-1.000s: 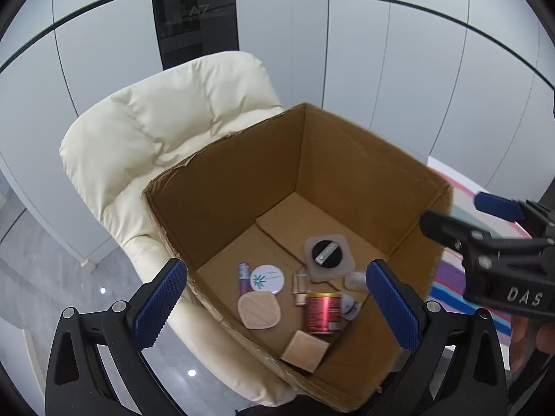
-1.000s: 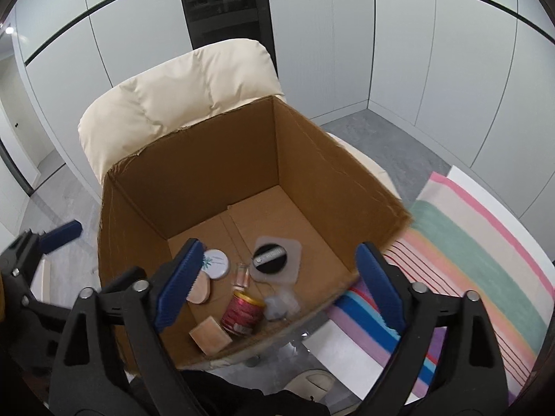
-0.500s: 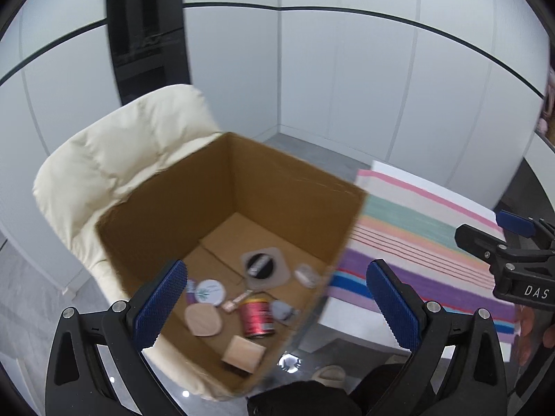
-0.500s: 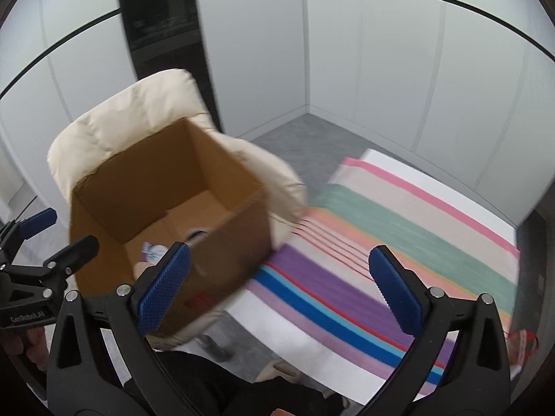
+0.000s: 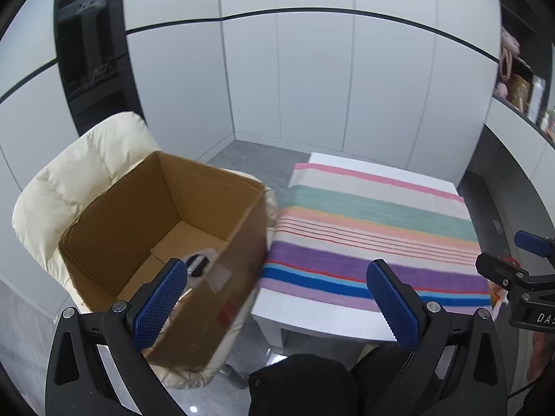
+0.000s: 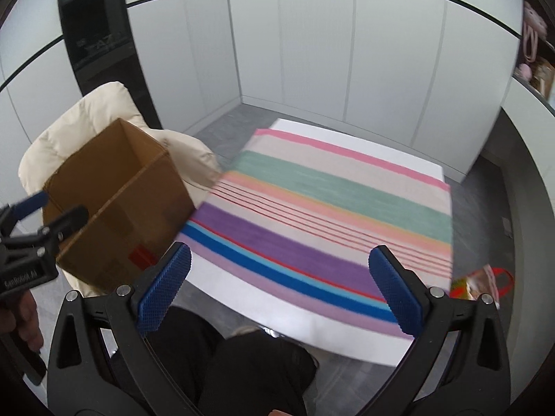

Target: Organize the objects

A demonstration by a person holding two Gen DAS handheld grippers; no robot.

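Both grippers have swung right, away from the open brown cardboard box [image 5: 166, 239] toward the striped cloth [image 5: 378, 239] on the white counter [image 5: 312, 315].
Left gripper [image 5: 275, 303] and right gripper [image 6: 281, 289] gape wide, empty; box on cream padded chair [image 5: 79, 173] sits left of both. Only the left view shows a dark round item [image 5: 197, 263] inside.

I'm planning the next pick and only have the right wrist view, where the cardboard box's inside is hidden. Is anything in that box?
Observer: Yes. The left wrist view looks down into the cardboard box. A black round item lies on its floor, partly hidden by the near wall.
Operator: Is the left gripper carrying anything?
Observer: No. The left gripper is open, with nothing between its blue pads.
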